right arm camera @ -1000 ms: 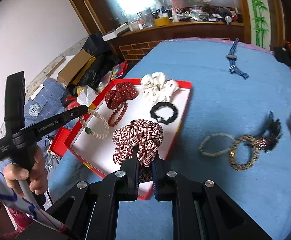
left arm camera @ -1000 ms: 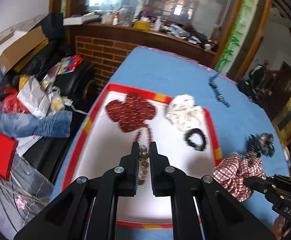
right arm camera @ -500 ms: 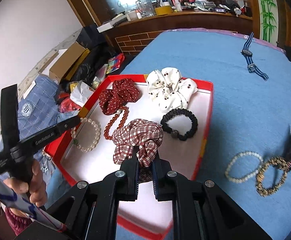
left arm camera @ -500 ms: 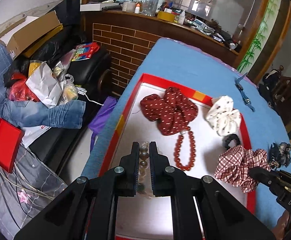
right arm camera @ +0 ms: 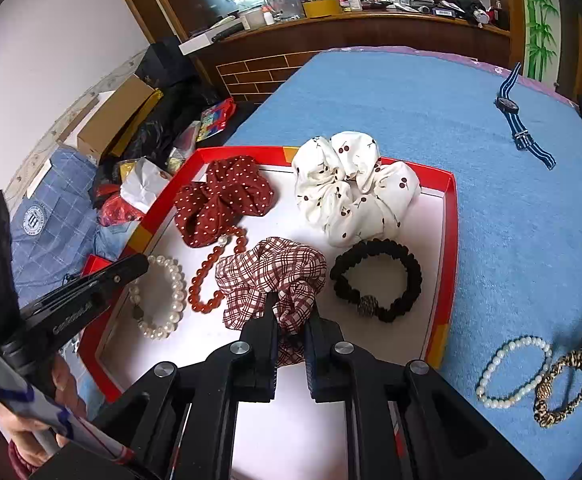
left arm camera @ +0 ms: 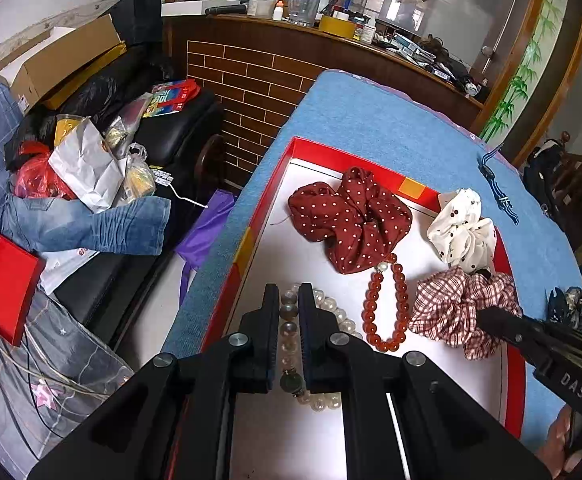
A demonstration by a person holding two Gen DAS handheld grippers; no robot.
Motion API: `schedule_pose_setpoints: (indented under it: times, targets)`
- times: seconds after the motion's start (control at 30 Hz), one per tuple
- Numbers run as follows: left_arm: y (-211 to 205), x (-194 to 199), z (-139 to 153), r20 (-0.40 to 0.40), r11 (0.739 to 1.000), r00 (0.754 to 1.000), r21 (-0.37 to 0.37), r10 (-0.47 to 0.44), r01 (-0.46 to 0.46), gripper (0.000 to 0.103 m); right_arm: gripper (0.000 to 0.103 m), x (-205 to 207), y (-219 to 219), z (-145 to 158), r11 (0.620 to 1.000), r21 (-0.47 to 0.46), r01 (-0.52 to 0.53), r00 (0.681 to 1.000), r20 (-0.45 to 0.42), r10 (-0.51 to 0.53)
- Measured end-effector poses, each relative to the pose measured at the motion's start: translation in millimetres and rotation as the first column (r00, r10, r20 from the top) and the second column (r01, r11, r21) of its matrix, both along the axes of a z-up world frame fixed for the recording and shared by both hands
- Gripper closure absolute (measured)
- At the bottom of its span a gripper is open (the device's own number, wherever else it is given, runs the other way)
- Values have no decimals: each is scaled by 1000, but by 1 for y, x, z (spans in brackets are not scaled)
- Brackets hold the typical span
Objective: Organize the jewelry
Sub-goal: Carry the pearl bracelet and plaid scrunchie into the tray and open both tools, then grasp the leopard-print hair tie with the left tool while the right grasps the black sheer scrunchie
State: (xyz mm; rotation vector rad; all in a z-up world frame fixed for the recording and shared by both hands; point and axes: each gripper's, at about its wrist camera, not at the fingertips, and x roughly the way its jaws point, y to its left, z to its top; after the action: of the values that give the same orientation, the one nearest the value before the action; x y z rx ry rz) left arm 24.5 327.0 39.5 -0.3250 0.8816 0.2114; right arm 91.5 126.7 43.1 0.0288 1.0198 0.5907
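Note:
A red-rimmed tray (left arm camera: 267, 200) with a white floor lies on the blue table. My left gripper (left arm camera: 289, 292) is shut on a pearl bracelet (left arm camera: 333, 308) with grey beads, low over the tray's near left part. From the right wrist view, the left gripper (right arm camera: 131, 268) has that pearl bracelet (right arm camera: 163, 292) lying under its tip. My right gripper (right arm camera: 291, 304) is shut on a red plaid scrunchie (right arm camera: 271, 272) in the tray's middle. Its tip, the right gripper (left arm camera: 491, 316), shows beside the plaid scrunchie (left arm camera: 463, 304).
The tray also holds a red dotted scrunchie (right arm camera: 223, 200), a white cherry scrunchie (right arm camera: 351, 184), a red bead bracelet (right arm camera: 215, 276) and a black hair tie (right arm camera: 375, 280). On the cloth lie a second pearl bracelet (right arm camera: 511, 372), a leopard hair tie (right arm camera: 567, 388) and a striped watch (right arm camera: 519, 120). Clutter lies left of the table.
Both grippers have come forward and lower over the tray with their loads. The plaid scrunchie went from the tray's near edge to its middle. The pearl bracelet sank to the tray floor.

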Motion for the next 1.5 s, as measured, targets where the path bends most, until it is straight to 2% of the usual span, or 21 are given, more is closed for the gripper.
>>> schedule_pose_setpoints:
  times: [0.3, 0.43, 0.47, 0.67, 0.73, 0.77, 1.2, 1.5]
  targets:
    - [-4, 5, -1, 7, 1000, 1000, 11, -13, 13, 94, 85, 10, 4, -8, 999, -30, 12, 1000, -6, -12]
    - [-3, 5, 0, 13, 1000, 1000, 5, -16, 16, 94, 67, 8, 2, -2, 1000, -3, 7, 1000, -7, -7]
    - [-3, 5, 1, 13, 1000, 1000, 5, -14, 14, 94, 66, 7, 1, 0, 1000, -4, 7, 1000, 0, -7]
    - [-4, 1, 7, 26, 1000, 1000, 5, -15, 14, 91, 63, -1, -5, 15, 1000, 24, 0, 1000, 20, -1]
    - [-6, -1, 10, 35, 1000, 999, 11, -14, 14, 77, 63, -4, -9, 19, 1000, 31, 4, 1000, 25, -5]
    - [-8, -3, 13, 42, 1000, 999, 20, -15, 14, 77, 63, -5, -12, 21, 999, 37, 7, 1000, 25, -8]
    - [-54, -15, 42, 77, 995, 993, 61, -86, 82, 77, 63, -34, -57, 33, 995, 99, 18, 1000, 23, -21]
    - [-133, -8, 47, 48, 973, 976, 101, -214, 208, 77, 63, -46, -126, 41, 983, 159, 86, 995, 30, -92]
